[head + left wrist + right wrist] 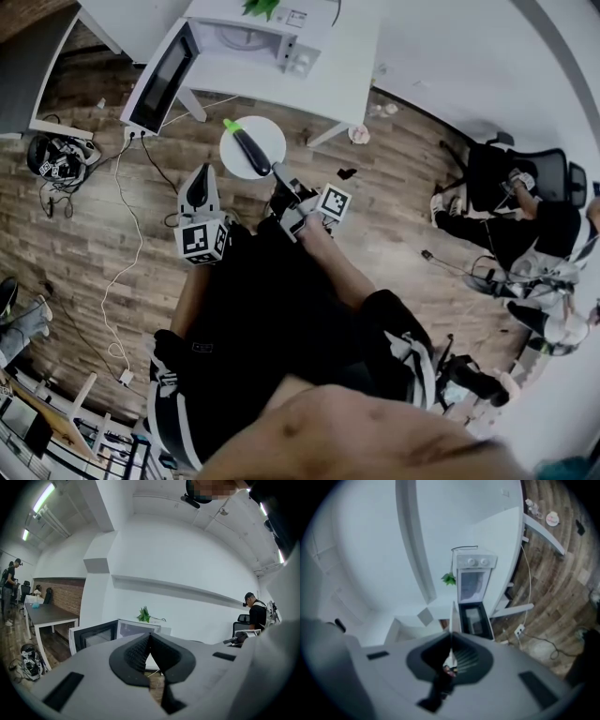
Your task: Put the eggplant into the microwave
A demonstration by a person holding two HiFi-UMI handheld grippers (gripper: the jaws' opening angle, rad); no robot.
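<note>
A dark purple eggplant (249,150) with a green stem lies on a round white plate (267,134) that is held up in front of the white table (356,66). My right gripper (279,175) is shut on the plate's near rim; in the right gripper view the plate (452,613) shows edge-on, rising from the closed right gripper (450,637). The white microwave (251,36) stands on the table with its door (159,80) swung open to the left. To the plate's left, my left gripper (198,184) hangs with jaws together and nothing between them, the left gripper (150,637) pointing toward the microwave (136,629).
A green plant (262,7) sits on the microwave. White cables and a power strip (124,377) lie on the wood floor, with headset gear (56,157) at the left. People sit by an office chair (553,173) at the right. A dark table (49,616) stands farther left.
</note>
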